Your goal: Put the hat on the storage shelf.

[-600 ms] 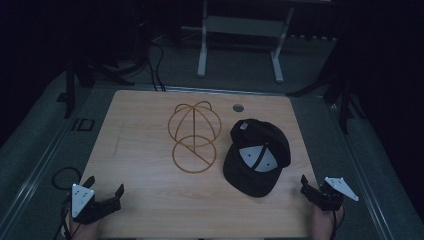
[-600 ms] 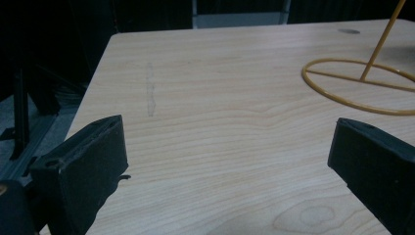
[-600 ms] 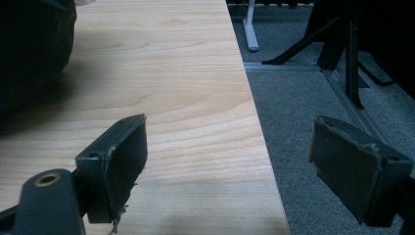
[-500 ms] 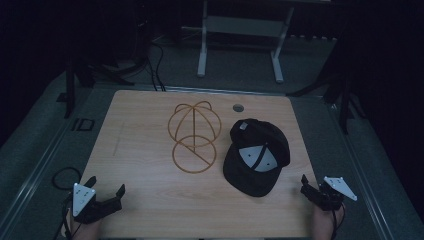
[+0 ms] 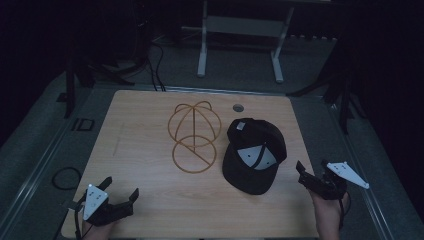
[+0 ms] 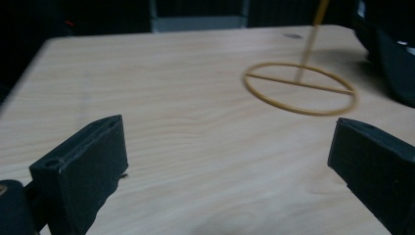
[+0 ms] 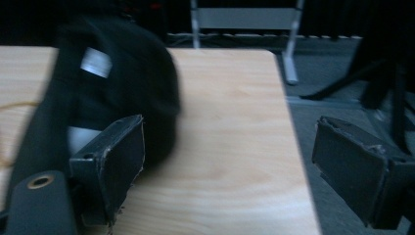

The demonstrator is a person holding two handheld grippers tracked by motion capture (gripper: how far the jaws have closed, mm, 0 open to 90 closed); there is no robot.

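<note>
Left claw waits at the near left corner of the desk, and its jaws are wide apart with nothing between them. In the left gripper view we see bare wood between the two black jaws, and farther on the round base of the wire hat stand. We hold this claw low and almost flat, pointing forward and a little to the right, with the hand under the grey plate.

At the middle of the desk the wire hat stand is upright, nearer the far edge than the near one. Just beside it, toward the right edge, the black cap lies upside down, so that we look into its inside with the white label. The cap and the stand look very close at the base; we cannot tell if they touch.

Right claw is at the right edge near the near corner, also released and empty. In the right gripper view the cap is just behind the left jaw. The hand comes from below and the jaws point forward and left toward the cap.

We judge that the work is to put the cap on the stand. To do it well, we should take the cap by its brim or rim with the right claw, and keep the left claw ready to steady the light stand.
</note>
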